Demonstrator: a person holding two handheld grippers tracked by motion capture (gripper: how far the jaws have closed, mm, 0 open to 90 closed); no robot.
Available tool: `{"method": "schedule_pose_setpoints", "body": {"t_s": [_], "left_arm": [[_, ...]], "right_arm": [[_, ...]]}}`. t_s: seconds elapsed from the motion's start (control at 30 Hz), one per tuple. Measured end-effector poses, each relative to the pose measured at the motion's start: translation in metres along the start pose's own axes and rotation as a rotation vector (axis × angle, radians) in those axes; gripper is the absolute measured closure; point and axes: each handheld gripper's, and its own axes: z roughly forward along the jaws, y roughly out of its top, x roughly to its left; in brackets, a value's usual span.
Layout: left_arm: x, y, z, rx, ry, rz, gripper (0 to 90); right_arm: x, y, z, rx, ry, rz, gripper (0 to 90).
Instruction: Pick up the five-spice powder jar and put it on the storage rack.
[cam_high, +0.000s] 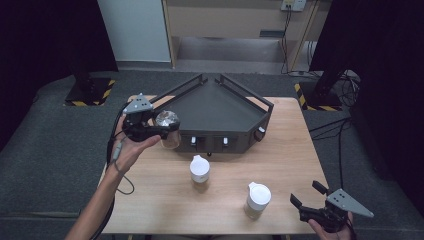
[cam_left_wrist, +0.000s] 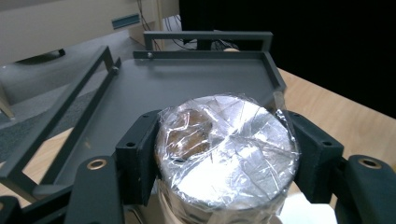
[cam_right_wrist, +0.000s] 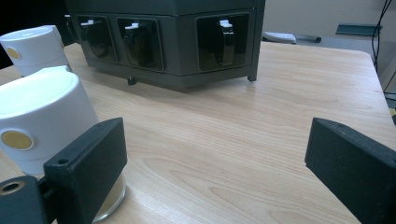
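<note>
My left gripper (cam_high: 161, 131) is shut on a jar (cam_high: 168, 129) whose mouth is sealed with clear plastic wrap, held lifted at the left front corner of the dark grey corner rack (cam_high: 220, 107). Up close, that wrapped jar (cam_left_wrist: 226, 154) sits clamped between the two black pads, with the rack's flat shelf (cam_left_wrist: 187, 88) just beyond it. Two white-capped jars stand on the wooden table: one (cam_high: 199, 171) at the middle, another (cam_high: 257, 199) nearer the front right. My right gripper (cam_high: 306, 194) rests open near the front right edge, its pads apart with nothing between them. The near white-capped jar (cam_right_wrist: 39, 116) stands just outside the left pad.
The rack's front face (cam_right_wrist: 163, 42) has several recessed slots with white clips. Bare wood (cam_right_wrist: 243, 135) lies between my right gripper and the rack. Grey carpet (cam_high: 45, 130) surrounds the table, and black stands with yellow striped bases (cam_high: 90, 90) sit behind it.
</note>
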Motion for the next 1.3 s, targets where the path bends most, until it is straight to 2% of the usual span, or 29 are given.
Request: {"method": "schedule_pose_setpoints", "body": {"t_s": [0.2,0.37,0.53,0.67,0.87,0.93,1.17,1.3], "left_arm": [[0.011,0.015,0.019,-0.015,0.041,-0.032,33.6],[0.013,0.024,0.031,-0.010,0.075,-0.039,33.7],[0.016,0.029,0.045,-0.008,0.107,-0.076,33.6],[0.019,0.031,0.060,-0.011,0.147,-0.105,33.6],[0.021,0.032,0.072,-0.006,0.194,-0.105,33.6],[0.024,0.030,0.077,-0.008,0.214,-0.122,33.6],[0.029,0.025,0.088,-0.005,0.244,-0.138,33.6],[0.029,0.022,0.095,0.011,0.258,-0.134,33.6]], "right_arm": [[0.000,0.000,0.001,0.002,0.004,0.000,5.6],[-0.001,0.000,0.001,0.002,0.006,0.001,5.6],[-0.001,0.000,0.001,0.002,0.008,0.003,5.7],[-0.001,0.000,0.001,0.003,0.010,0.002,5.7],[-0.002,0.000,0.000,0.001,0.011,0.006,5.7],[-0.002,-0.001,0.000,0.000,0.011,0.005,5.7],[-0.002,-0.001,0.001,0.002,0.014,0.003,5.8],[-0.003,-0.001,0.001,0.001,0.014,0.004,5.7]]}}
